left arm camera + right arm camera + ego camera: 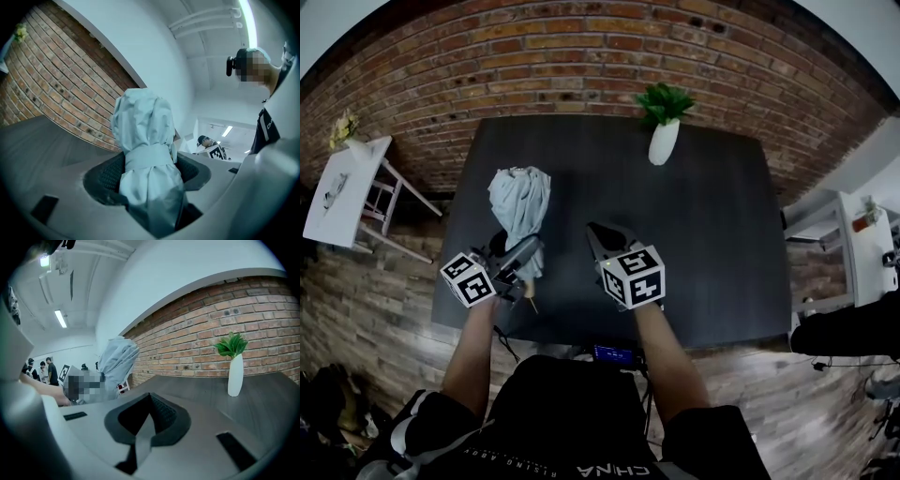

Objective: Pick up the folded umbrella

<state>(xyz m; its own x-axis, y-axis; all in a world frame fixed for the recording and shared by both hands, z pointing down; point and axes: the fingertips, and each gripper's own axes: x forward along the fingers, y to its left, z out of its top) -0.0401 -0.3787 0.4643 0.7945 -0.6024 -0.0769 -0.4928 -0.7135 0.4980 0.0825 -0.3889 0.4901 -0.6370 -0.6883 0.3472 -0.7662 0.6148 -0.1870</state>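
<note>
We see the left tool (517,255) pinching a folded umbrella of pale grey-blue fabric (518,199). In the left gripper view its two dark ribbed pads (110,176) press on both sides of the umbrella, just at the fabric strap that ties it, and the bunched fabric stands up above the jaws in front of the red brick wall (581,56). In the head view the folded umbrella is over the near left part of the dark rectangular worktop (712,244), with a small brown wooden end (530,302) showing below the tool. We cannot tell if this end touches the worktop.

The right tool (602,236) is just to the right of the left one, apart from the umbrella. In the right gripper view its jaws are pressed together and nothing is between them.

At the far side of the worktop a slim white vase (663,142) stands upright with a green leafy plant (664,101) in it, well apart from both tools. A small white side table (342,192) stands on the wooden floor at the left, near the wall.
</note>
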